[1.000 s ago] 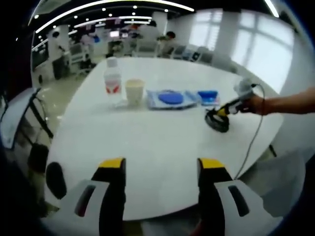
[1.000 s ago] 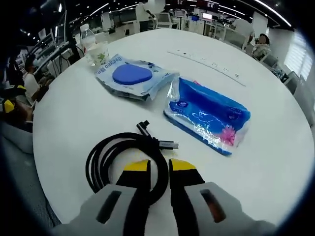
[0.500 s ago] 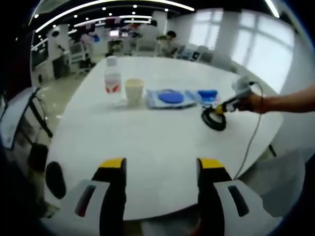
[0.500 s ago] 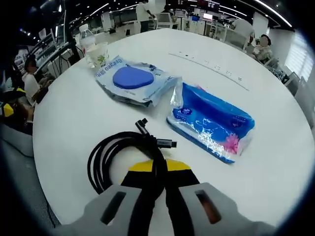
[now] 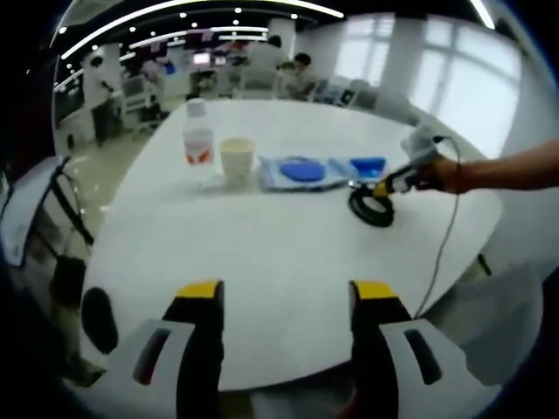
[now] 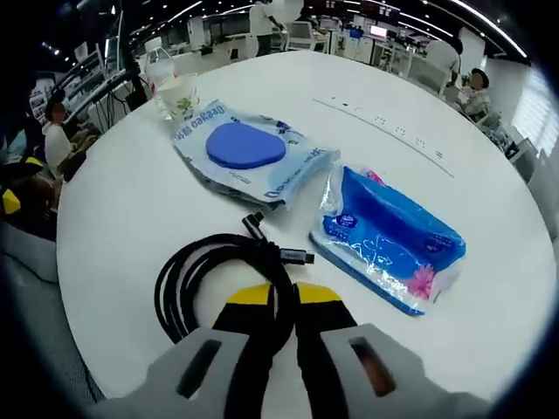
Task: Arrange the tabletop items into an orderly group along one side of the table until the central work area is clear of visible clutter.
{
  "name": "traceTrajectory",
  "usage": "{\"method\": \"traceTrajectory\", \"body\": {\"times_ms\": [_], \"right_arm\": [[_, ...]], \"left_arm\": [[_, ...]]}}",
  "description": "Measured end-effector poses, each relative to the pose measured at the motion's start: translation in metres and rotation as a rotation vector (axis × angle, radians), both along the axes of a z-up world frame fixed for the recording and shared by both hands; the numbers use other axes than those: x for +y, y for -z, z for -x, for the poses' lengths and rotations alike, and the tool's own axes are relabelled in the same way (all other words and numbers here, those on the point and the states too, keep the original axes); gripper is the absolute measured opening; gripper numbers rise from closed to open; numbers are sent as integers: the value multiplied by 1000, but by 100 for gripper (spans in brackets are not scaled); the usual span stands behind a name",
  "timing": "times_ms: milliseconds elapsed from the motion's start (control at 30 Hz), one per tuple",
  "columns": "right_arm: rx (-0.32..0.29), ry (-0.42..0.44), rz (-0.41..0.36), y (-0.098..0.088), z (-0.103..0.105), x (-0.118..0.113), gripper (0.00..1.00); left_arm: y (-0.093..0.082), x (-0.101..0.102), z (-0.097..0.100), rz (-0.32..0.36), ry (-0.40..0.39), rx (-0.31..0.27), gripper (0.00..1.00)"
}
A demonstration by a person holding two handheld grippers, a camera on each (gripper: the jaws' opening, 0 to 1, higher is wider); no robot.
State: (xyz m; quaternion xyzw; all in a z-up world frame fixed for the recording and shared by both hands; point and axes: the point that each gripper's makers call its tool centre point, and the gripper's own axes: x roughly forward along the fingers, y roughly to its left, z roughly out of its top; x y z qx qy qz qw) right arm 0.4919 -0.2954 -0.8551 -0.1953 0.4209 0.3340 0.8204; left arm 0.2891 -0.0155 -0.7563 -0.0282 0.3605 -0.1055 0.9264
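Observation:
A coiled black cable (image 6: pixel 223 281) lies on the white table (image 6: pixel 131 201), and my right gripper (image 6: pixel 282 301) is shut on its near loop. In the left gripper view the same cable (image 5: pixel 371 208) sits under the right gripper (image 5: pixel 403 179), held by a person's arm (image 5: pixel 511 168). Beyond the cable lie a wet-wipes pack with a blue lid (image 6: pixel 249 153) and a blue tissue pack (image 6: pixel 390 240). A paper cup (image 5: pixel 238 161) and a water bottle (image 5: pixel 199 144) stand to the left of them. My left gripper (image 5: pixel 286 301) is open over the near table edge, holding nothing.
A row of small sockets (image 6: pixel 384 124) runs across the tabletop behind the packs. Chairs (image 5: pixel 61 209) stand off the table's left side. People and desks fill the office background (image 5: pixel 175 70). A wire (image 5: pixel 444 249) trails from the right gripper over the table edge.
The right gripper has dragged the coiled cable toward the wipes and tissue packs, and its jaws closed tighter on the loop. The left gripper has stayed still.

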Motion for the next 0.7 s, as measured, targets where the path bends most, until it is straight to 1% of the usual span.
{"method": "traceTrajectory", "body": {"times_ms": [100, 200, 300, 400, 500, 567, 667, 700], "right_arm": [[-5, 13, -3, -5, -2, -1, 23], [-18, 9, 2, -12, -2, -2, 31], [-29, 21, -19, -12, -16, -7, 38], [-47, 30, -12, -18, -22, -9, 50], [-62, 34, -62, -24, -26, -4, 53], [-67, 41, -80, -27, -27, -3, 56], [-54, 62, -127, -33, -22, 2, 62], [-58, 69, -137, -36, -19, 4, 64]], "left_arm": [[-2, -1, -2, 1, -1, -11, 54], [-3, -2, -2, -1, 8, -13, 54], [-5, -3, -3, -2, 16, -24, 55], [-5, -5, -3, 1, 24, -28, 55], [-6, -5, -4, 10, 24, -36, 55], [-7, -6, -5, 15, 25, -41, 57], [-8, -7, -5, 18, 28, -45, 58], [-9, -7, -5, 17, 29, -48, 59]]}}
